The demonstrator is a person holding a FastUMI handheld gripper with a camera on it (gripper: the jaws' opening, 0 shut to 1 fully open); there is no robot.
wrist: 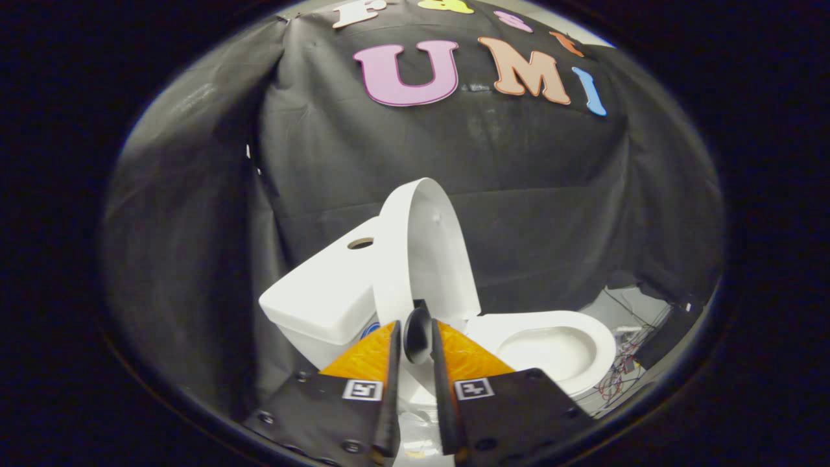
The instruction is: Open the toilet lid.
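Beyond the fingers a wrinkled black cloth wall point(532, 194) hangs behind a glossy white toilet point(551, 350), its boxy tank point(324, 292) ahead to the left, its smooth oval toilet lid point(428, 253) raised upright, and the gripper point(416, 337) pinches a dark rounded knob point(417, 334) on the lid's edge.

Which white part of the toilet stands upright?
The lid, raised against the tank; the seat lies flat over the bowl. The tongs grip a dark knob on the lid.
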